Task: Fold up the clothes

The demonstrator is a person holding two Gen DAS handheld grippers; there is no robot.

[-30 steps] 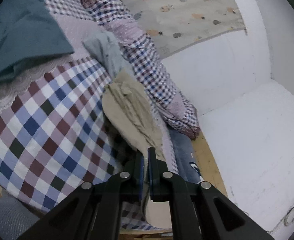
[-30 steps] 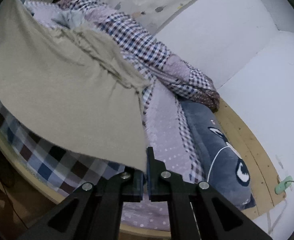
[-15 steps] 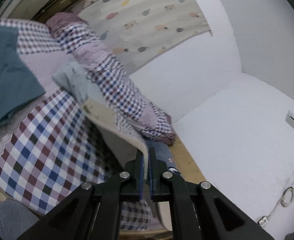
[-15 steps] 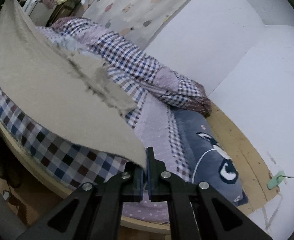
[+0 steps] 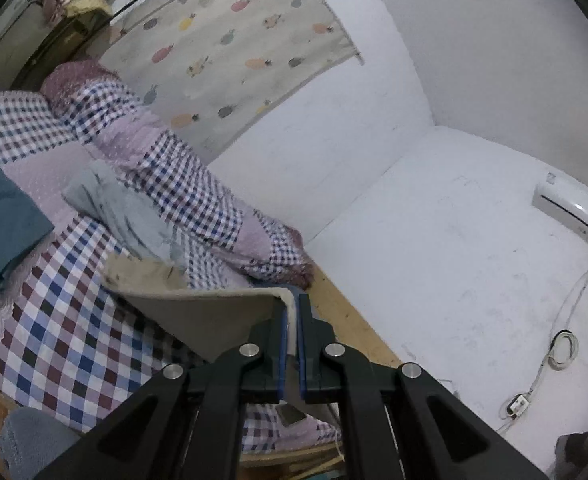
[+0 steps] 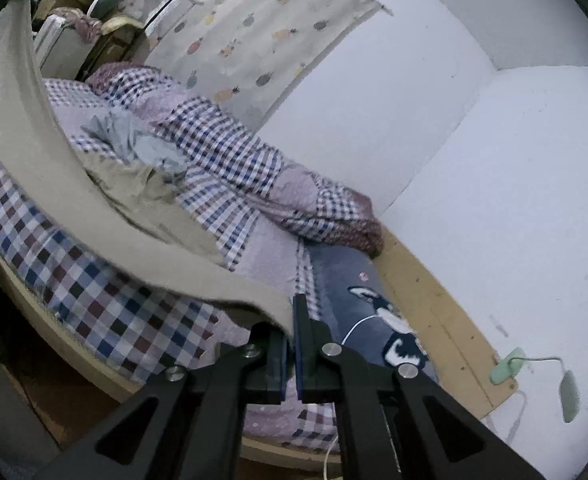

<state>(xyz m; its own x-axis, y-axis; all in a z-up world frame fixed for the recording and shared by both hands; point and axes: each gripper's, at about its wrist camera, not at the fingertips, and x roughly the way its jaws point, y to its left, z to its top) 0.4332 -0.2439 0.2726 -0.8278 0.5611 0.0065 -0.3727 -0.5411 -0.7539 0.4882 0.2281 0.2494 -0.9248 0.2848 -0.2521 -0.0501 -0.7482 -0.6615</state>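
1. While both tools are raised over the bed, the beige garment (image 6: 33, 168) hangs stretched between them, lifted clear of the mattress along its held edge.
2. Its far end still lies crumpled on the checked bedsheet (image 6: 133, 320), beside a pale grey-blue garment (image 6: 141, 144) bunched further up the bed.
3. The left gripper (image 5: 291, 344) is clenched on a corner of the beige cloth, which shows between its blue pads and folds away to the left as a flat panel (image 5: 209, 316).
4. The right gripper (image 6: 291, 344) is clenched on the other corner; from there the fabric sweeps up and left in a long curved band to the edge of the view.
5. A teal cloth (image 5: 1, 220) lies on the bed at the left of the left wrist view, over a lace-edged cover.
6. A rolled plaid quilt (image 6: 245, 176) runs along the wall side of the bed, with a dark blue cartoon-print pillow (image 6: 358, 304) beside the wooden bed frame (image 6: 434, 292).
7. Behind hangs a pineapple-print curtain (image 5: 229, 52); an air conditioner (image 5: 574, 212) sits on the white wall.
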